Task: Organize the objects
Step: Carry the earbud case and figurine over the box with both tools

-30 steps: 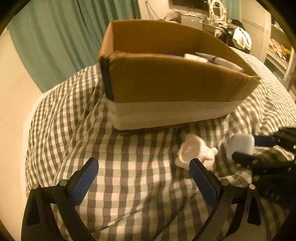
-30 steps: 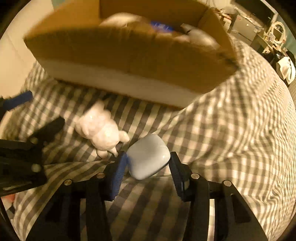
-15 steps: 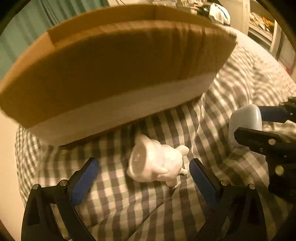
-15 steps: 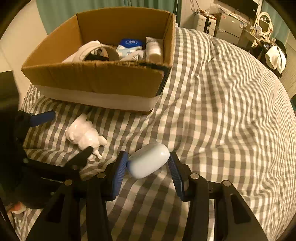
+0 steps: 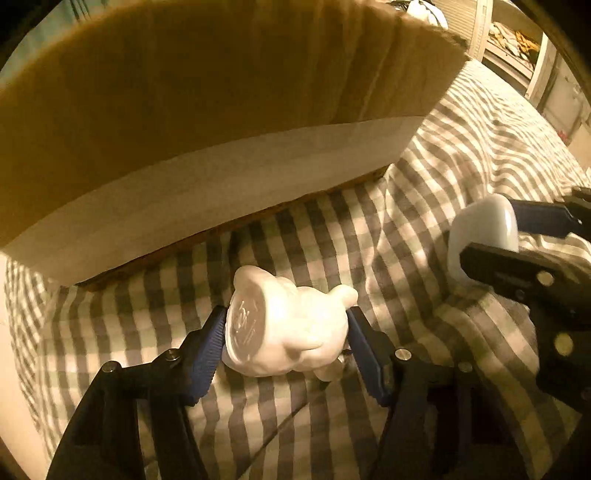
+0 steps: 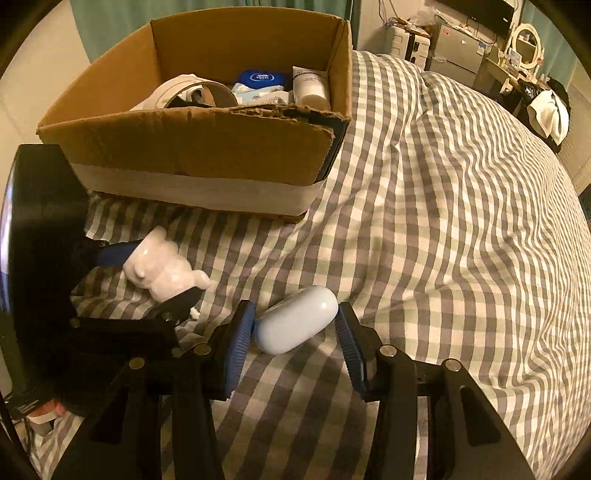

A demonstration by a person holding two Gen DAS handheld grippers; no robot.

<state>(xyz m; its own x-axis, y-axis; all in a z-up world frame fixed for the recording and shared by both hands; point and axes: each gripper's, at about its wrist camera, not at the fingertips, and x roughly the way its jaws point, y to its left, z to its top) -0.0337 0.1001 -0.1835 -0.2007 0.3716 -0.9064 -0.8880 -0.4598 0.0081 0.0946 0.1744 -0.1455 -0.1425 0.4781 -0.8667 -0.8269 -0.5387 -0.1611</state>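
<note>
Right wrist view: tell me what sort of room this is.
Most likely a bedroom: a bed with a checked cover, green curtains behind the cardboard box, and a dressing table with a round mirror at the back.

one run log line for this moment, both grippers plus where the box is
left gripper: jaws just closed onto white figurine | right gripper: shut on pale blue case | cardboard box: behind both, on checked bedcover

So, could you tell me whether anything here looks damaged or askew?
Yes: the cardboard box has a torn, ragged top edge on its near wall. The white figurine lies tipped on its side on the checked bedspread, base showing, rather than standing.
</note>
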